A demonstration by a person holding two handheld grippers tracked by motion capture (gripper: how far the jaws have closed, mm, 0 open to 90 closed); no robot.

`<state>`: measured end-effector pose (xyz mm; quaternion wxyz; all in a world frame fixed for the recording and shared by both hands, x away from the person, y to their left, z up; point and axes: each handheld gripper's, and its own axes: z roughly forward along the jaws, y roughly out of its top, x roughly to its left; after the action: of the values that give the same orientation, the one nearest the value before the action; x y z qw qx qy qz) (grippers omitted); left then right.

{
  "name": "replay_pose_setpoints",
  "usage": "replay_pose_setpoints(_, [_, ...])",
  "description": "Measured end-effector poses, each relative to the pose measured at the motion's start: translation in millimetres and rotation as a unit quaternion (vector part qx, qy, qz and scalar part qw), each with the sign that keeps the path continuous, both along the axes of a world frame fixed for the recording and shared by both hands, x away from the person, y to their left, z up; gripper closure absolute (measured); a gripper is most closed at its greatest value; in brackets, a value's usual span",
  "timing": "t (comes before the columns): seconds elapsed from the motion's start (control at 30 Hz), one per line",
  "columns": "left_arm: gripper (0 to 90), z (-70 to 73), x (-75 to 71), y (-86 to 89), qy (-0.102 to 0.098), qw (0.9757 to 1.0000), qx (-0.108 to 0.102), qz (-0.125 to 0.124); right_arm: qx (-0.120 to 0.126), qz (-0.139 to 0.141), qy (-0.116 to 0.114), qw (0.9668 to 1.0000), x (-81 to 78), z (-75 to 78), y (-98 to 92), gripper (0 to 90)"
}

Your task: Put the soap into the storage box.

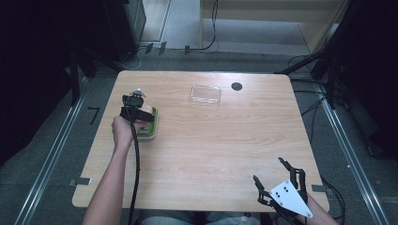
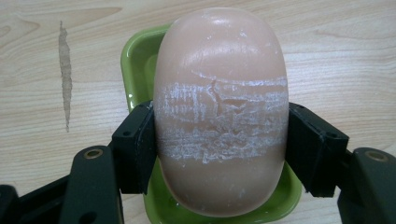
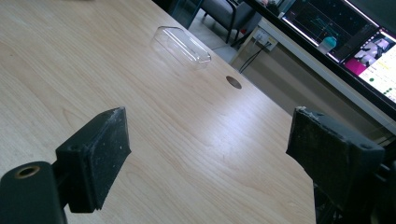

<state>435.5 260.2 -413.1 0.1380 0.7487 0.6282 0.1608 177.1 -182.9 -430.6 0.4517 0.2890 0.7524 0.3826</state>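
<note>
The left tongs (image 2: pixel 219 135) are clenched on a soap (image 2: pixel 220 112), one black pad pressed to each long side; the soap is pinkish-tan, oval, with a band of white scuffing across its middle; in the left gripper view it stands over a green dish (image 2: pixel 137 60), whose rim shows above and below it; whether its underside touches the dish cannot be told. In the high view the left tongs (image 1: pixel 136 111) sit over the dish (image 1: pixel 153 129) near the desk's left edge, a hand (image 1: pixel 123 132) gripping them from behind and a cable trailing back along the forearm; the dish rests flat on the desk (image 1: pixel 206 140). The right tongs (image 1: pixel 272 176) hang at the near right corner of the desk, well apart from the dish, jaws spread wide with nothing between them; the right gripper view shows bare wood between the pads (image 3: pixel 100 154). A clear lid (image 1: pixel 205 93) lies at the far side of the desk, with a dark round hole (image 1: pixel 236 86) just beside it.
</note>
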Motion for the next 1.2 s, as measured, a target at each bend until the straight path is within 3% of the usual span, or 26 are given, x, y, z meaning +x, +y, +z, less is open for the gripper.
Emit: replay_pose_setpoints(1.2, [33.6,-24.6,5.4,1.7,0.015,0.9998,0.011,0.011,-0.001,0.001,-0.001,1.0,-0.4,-0.2,-0.3,13.2])
